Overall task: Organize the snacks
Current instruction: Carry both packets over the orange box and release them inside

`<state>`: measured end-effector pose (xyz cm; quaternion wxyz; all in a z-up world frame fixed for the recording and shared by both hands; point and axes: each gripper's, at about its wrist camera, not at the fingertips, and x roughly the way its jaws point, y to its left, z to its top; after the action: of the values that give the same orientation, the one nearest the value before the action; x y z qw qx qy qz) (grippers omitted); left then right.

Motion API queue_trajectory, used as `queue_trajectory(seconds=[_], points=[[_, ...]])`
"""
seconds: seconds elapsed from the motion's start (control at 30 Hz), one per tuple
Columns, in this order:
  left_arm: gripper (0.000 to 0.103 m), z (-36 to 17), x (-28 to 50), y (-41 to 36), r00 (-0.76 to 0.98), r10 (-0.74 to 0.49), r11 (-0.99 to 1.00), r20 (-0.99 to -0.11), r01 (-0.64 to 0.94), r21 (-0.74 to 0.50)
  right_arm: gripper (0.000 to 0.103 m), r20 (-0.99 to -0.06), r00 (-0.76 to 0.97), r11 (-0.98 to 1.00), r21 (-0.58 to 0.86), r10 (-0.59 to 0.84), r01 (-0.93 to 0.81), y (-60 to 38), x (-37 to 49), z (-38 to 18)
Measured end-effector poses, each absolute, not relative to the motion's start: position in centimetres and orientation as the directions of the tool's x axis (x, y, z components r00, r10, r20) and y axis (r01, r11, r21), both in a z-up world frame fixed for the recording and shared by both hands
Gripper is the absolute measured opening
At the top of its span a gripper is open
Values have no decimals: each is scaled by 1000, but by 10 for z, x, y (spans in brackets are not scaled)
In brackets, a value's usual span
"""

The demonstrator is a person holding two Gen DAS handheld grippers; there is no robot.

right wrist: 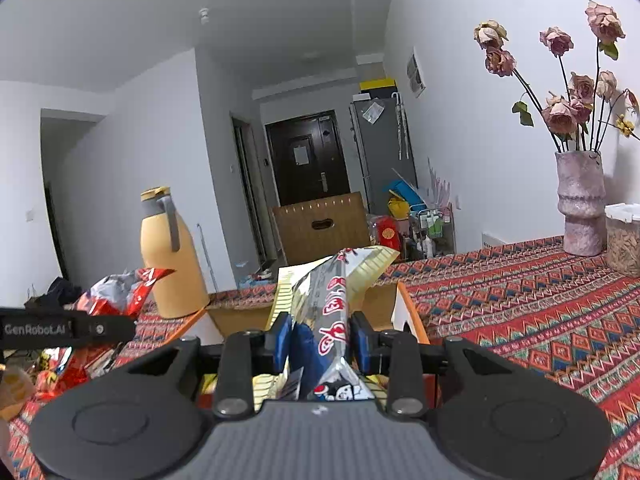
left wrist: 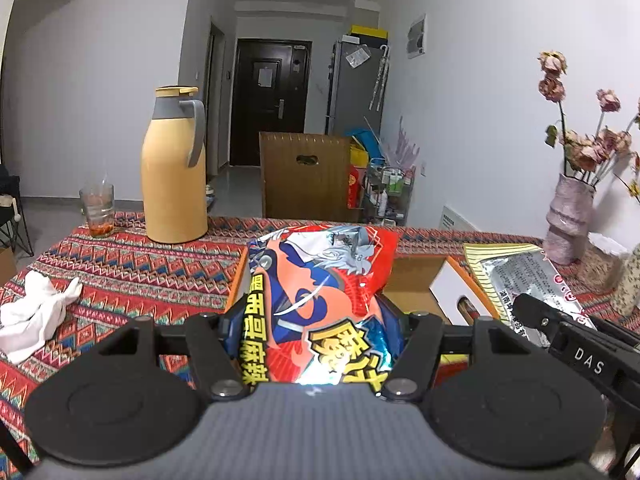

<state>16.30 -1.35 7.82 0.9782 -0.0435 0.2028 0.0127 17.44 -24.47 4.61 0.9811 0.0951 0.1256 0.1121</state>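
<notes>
The left gripper (left wrist: 316, 332) has its fingers (left wrist: 230, 330) half-spread, clamping a red-and-blue foil snack bag (left wrist: 320, 280) above the open cardboard box (left wrist: 416, 280); rightward, the right gripper (right wrist: 320, 344) narrowly pinches a silver-and-yellow foil snack packet (right wrist: 332, 300) over the patterned tabletop (right wrist: 520, 300).

In the left wrist view, the snack bag (left wrist: 320, 300) sits low in the middle, between the left claw (left wrist: 316, 340) sides. Behind it is an open box (left wrist: 416, 280) on the worktop (left wrist: 132, 272). The jug (left wrist: 174, 168) and glass (left wrist: 97, 210) stand at middle left, the vase (left wrist: 570, 220) at right. The cloth (left wrist: 34, 312) lies left. Another packet (right wrist: 340, 312), maybe over the box, sits in the right claw (right wrist: 320, 344).
</notes>
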Motion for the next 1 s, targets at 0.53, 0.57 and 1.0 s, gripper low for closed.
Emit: queue_trajectory(seconds=[0.53, 0.57, 1.0], points=[[64, 64, 255, 3, 907, 65, 990, -417, -112, -90, 31, -258, 941, 968, 174, 221, -179, -223, 273, 50], [64, 61, 258, 5, 906, 67, 989, -419, -116, -92, 31, -260, 940, 968, 178, 219, -177, -223, 278, 47], [66, 37, 269, 8, 884, 82, 989, -460, -129, -71, 31, -320, 917, 967, 161, 238, -195, -211, 294, 20]])
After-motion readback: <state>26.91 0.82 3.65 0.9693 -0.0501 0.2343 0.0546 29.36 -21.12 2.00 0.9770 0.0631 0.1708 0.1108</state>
